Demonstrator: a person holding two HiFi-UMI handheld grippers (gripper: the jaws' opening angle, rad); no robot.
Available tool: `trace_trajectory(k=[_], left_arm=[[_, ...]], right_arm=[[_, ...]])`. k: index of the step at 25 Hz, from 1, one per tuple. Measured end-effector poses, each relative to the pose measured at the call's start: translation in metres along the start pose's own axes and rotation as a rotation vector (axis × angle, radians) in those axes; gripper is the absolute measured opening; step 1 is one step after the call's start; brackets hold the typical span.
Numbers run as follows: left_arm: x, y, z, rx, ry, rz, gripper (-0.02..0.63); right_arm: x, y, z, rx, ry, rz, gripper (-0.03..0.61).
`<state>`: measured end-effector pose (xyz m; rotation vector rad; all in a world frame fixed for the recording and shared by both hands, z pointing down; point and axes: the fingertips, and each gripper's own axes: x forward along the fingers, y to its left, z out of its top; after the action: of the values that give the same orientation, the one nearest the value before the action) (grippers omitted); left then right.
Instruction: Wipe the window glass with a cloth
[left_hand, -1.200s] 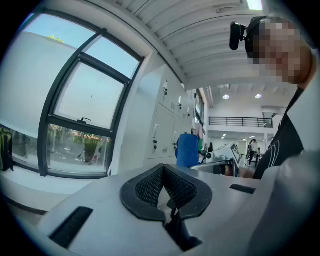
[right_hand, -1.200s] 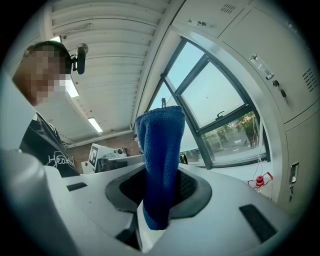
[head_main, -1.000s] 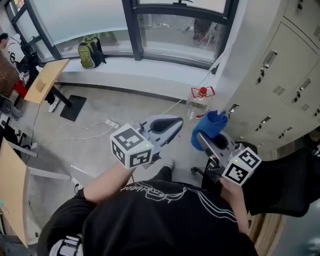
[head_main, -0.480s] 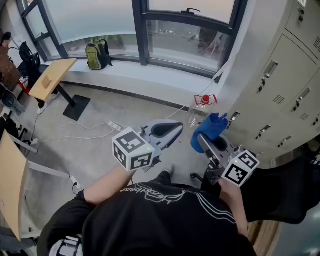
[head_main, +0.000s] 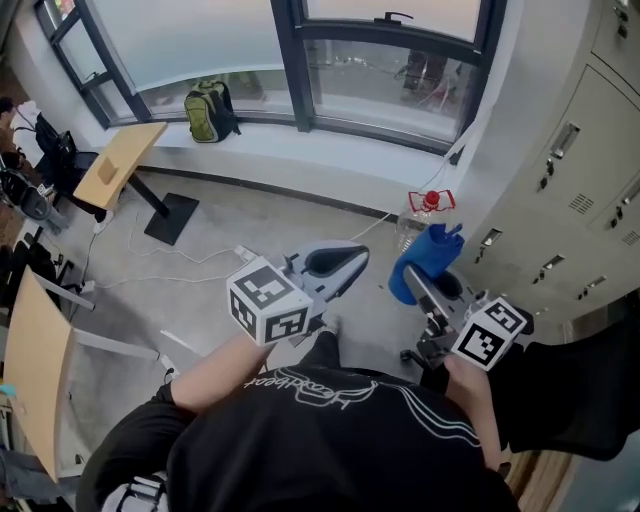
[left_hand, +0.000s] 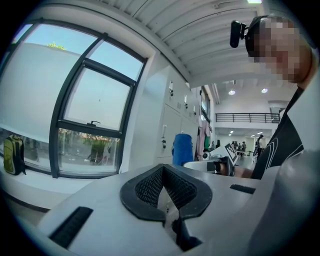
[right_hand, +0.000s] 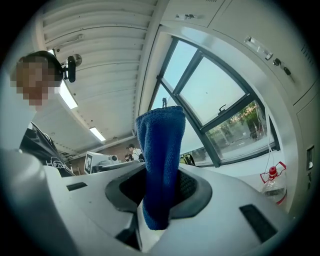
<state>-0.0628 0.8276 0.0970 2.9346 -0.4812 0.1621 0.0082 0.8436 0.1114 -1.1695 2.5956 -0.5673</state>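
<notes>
Right gripper view is showing the cloth (right_hand: 161, 160), a blue one, standing up out of your right gripper (right_hand: 161, 196), whose jaws are pinching its lower end between the pads. In the head view the cloth is sitting out in front of you, low and well apart from the window (head_main: 390, 70), with bare floor and the sill (head_main: 350, 140) lying between. Your left gripper (left_hand: 165, 187) is hovering beside it, a little to the left, with its jaws pressed together on nothing. Past the cloth a bottle (head_main: 422, 215) with a red cap is standing on the floor near the lockers (head_main: 590, 170), and a backpack (head_main: 210, 110) is resting by the window further left. By my reading you are in the approach step: the cloth is in hand, but wiping is not yet under way. The next move is calling for you to step closer, raise the right gripper to pane height, and lay the cloth's free upper end flat against the glass before sweeping, while steering clear of the bottle underfoot.
</notes>
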Motion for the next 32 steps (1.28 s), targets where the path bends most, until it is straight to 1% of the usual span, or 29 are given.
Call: trace_trajectory(k=[4,7,9,13,17,19,21,24,27,32], left_arm=[[-0.001,0.039,-0.011,-0.022,0.004,0.015,0.005],[-0.003,0.089,-0.012,-0.055,0.010,0.034,0.005],[-0.006,0.132,-0.013,-0.076,0.017,0.050,0.005],[-0.021,0.231,-0.013,-0.104,0.020,0.098,0.005],[-0.035,0.328,-0.005,-0.109,0.006,0.124,0.005],[-0.040,0.375,0.004,-0.114,-0.001,0.131,0.005],[-0.041,0.412,0.010,-0.118,-0.007,0.130,0.005],[-0.034,0.447,0.015,-0.119,-0.011,0.116,0.005],[-0.019,0.473,0.015,-0.137,-0.011,0.103,0.005],[0.029,0.508,0.010,-0.141,0.013,0.067,0.005]], right_arm=[[0.038,-0.021,-0.012,0.031,0.031,0.005,0.092],[0.087,-0.040,-0.011,0.053,0.062,0.021,0.092],[0.128,-0.055,-0.010,0.065,0.082,0.032,0.092],[0.221,-0.086,-0.012,0.091,0.102,0.049,0.092],[0.312,-0.111,-0.008,0.127,0.091,0.072,0.092],[0.355,-0.122,-0.001,0.121,0.082,0.074,0.092],[0.391,-0.132,0.006,0.097,0.082,0.073,0.092],[0.424,-0.150,0.013,0.087,0.081,0.064,0.092],[0.440,-0.173,0.021,0.090,0.075,0.041,0.092],[0.454,-0.233,0.029,0.133,0.057,0.005,0.092]])
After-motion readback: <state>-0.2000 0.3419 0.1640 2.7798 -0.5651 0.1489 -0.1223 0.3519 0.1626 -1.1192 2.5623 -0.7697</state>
